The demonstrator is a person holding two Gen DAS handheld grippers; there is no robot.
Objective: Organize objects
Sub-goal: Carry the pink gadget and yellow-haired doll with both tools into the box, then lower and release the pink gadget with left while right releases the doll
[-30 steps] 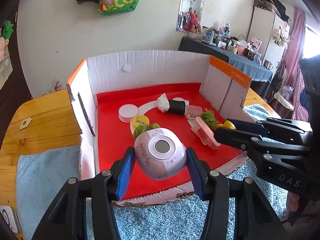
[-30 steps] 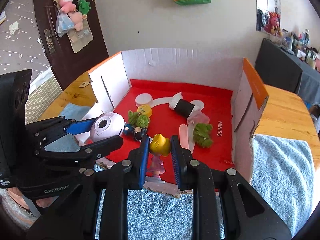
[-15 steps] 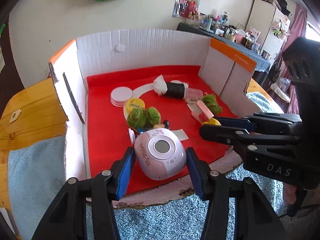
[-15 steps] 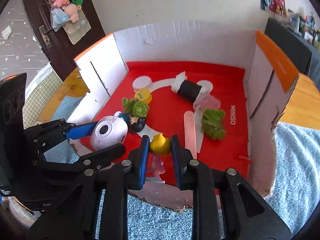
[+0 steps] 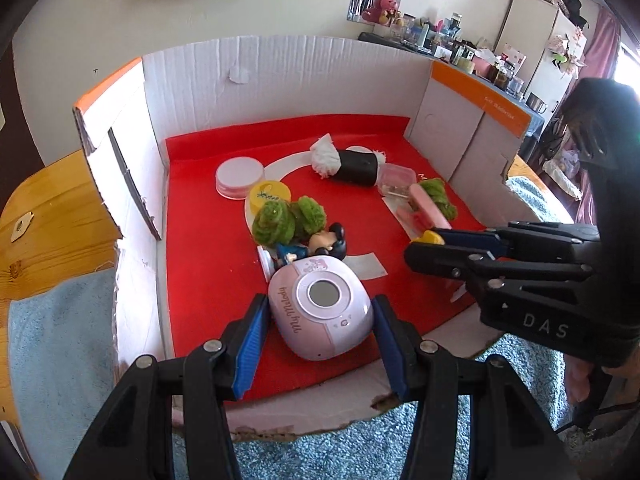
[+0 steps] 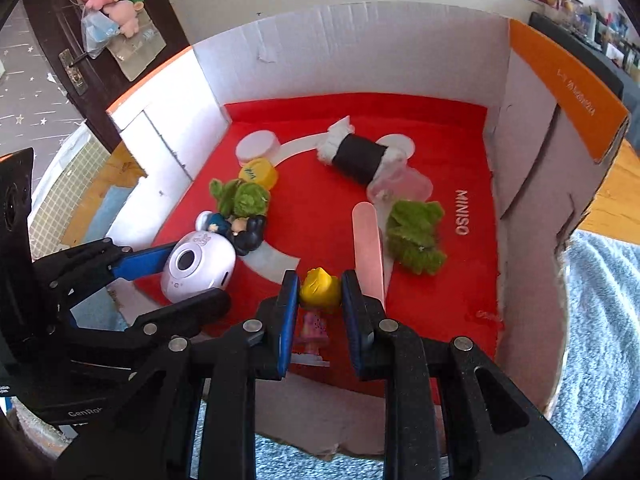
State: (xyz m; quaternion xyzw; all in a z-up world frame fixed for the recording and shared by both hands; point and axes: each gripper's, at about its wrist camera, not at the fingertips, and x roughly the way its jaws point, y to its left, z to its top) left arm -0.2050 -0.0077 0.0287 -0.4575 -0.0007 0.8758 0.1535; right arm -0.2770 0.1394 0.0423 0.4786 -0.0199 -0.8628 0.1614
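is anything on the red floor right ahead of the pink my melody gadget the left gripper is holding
Yes. A small dark-haired figurine lies directly beyond the pink My Melody gadget, almost touching it, with two green plush toys behind that. The red floor to its left is bare.

Pink rounded toy camera [image 5: 320,309], lens up, lower centre of frame; yellow-headed figurine [image 6: 318,286], upright, centre, w/ pink body.

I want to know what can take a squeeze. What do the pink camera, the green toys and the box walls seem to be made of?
Pink camera: looks like hard, smooth plastic with a soft sheen and a printed logo. Green toys: fuzzy, matted pile, probably plush fabric. Box walls: corrugated cardboard, matte white, with fluted ridges and ragged torn edges.
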